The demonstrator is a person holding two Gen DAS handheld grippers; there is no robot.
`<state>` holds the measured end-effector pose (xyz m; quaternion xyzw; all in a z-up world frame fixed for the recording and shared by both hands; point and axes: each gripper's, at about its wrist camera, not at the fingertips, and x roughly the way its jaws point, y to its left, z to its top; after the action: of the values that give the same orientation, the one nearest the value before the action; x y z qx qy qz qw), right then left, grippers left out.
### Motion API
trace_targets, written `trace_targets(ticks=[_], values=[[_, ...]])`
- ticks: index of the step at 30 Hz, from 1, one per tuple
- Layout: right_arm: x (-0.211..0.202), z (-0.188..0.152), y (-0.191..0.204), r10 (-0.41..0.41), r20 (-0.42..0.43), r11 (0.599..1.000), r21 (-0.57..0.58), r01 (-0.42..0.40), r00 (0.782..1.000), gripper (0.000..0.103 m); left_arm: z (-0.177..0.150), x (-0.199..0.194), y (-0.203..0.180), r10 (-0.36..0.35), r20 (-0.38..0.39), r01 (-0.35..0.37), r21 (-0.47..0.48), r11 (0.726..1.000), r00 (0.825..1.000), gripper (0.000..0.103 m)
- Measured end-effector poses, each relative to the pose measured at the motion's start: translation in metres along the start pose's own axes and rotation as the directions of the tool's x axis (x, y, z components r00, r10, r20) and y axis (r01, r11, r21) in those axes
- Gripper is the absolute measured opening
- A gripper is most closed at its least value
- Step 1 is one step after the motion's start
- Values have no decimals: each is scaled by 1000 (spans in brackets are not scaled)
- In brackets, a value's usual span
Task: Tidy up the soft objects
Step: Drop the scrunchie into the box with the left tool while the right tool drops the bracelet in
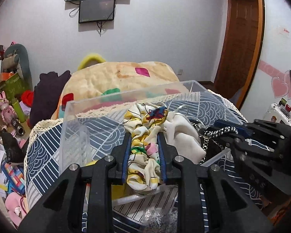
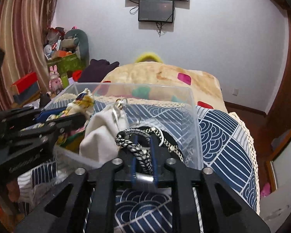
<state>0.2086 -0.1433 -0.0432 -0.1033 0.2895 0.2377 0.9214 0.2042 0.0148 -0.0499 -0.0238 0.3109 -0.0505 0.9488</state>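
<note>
My left gripper [image 1: 144,136] is shut on a yellow-and-white printed scrunchie [image 1: 143,151] and holds it over the near side of a clear plastic box [image 1: 73,112]. The box stands on a blue-and-white patterned cloth [image 1: 46,151]. A white cloth pouch [image 1: 182,134] lies in the box beside the scrunchie. My right gripper [image 2: 144,141] is shut on a black-and-silver braided cord [image 2: 133,147] with a chain [image 2: 170,143], over the box's near right part [image 2: 194,116]. The pouch [image 2: 100,136] and the left gripper [image 2: 67,120] show at left in the right wrist view.
A beige blanket with coloured patches [image 1: 116,75] lies behind the box. Cluttered toys and boxes [image 1: 7,89] fill the left side and floor. A wooden door [image 1: 240,38] stands at right. Screens [image 1: 96,9] hang on the wall.
</note>
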Motion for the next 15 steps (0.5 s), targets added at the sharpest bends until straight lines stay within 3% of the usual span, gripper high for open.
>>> trace_targets(ticks=[2,4,8,11,15], values=[[-6,-2,-1,-26,12,1000,-7,26,1000,35,-1,1,0,-1,-11,1,-2,1000,1000,27],[-9,-1,-3,-24,17,1000,-5,24,1000,43,-2,0,1,3,-12,-3,-2,1000,1000,31],[-18,-3,-5,-24,27,1000,-12,24,999,49,-4,-6,1,-7,-4,7,-14,1000,1000,49],[-26,-5,-5,-11,34,1000,-13,12,999,58,-6,-14,-1,-5,4,5,-4,1000,1000,53],[-34,-9,0,-7,47,999,-35,8,999,60,-9,-28,-1,-9,23,9,2,1000,1000,58]])
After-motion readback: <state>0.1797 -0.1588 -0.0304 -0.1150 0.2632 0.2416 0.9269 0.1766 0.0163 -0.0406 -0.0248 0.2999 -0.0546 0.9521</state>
